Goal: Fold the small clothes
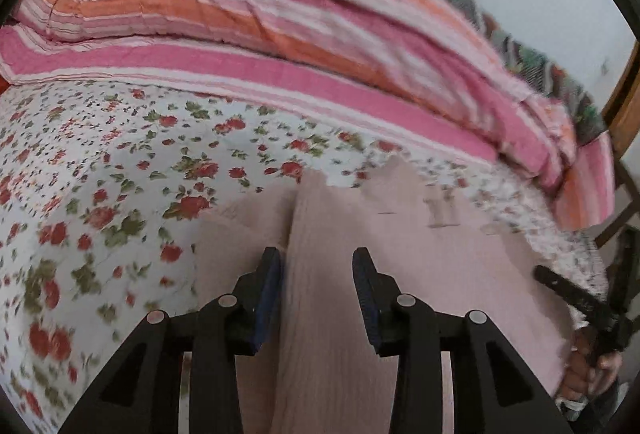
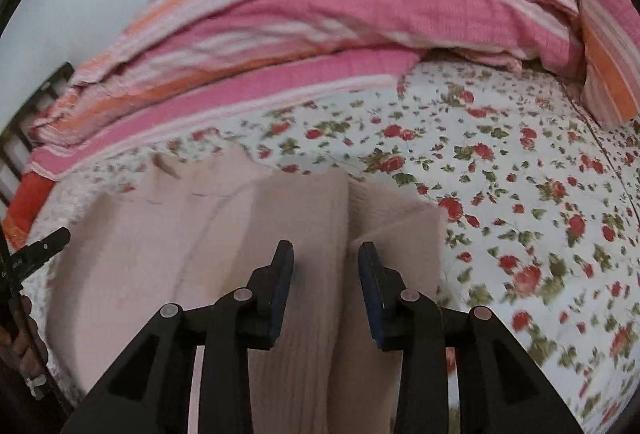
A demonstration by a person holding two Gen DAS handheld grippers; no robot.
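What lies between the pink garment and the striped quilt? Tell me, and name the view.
Only a bare strip of floral sheet separates the garment from the quilt; nothing rests on it. Both wrist views show this.

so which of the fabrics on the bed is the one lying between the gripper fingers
The plain pale pink garment, lying between the open left gripper and right gripper. The floral sheet lies beneath it and the striped pink-orange blanket is bunched behind.

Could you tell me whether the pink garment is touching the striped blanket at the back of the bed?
Apart. The left wrist view shows flowered sheet between the pink garment and the striped blanket.
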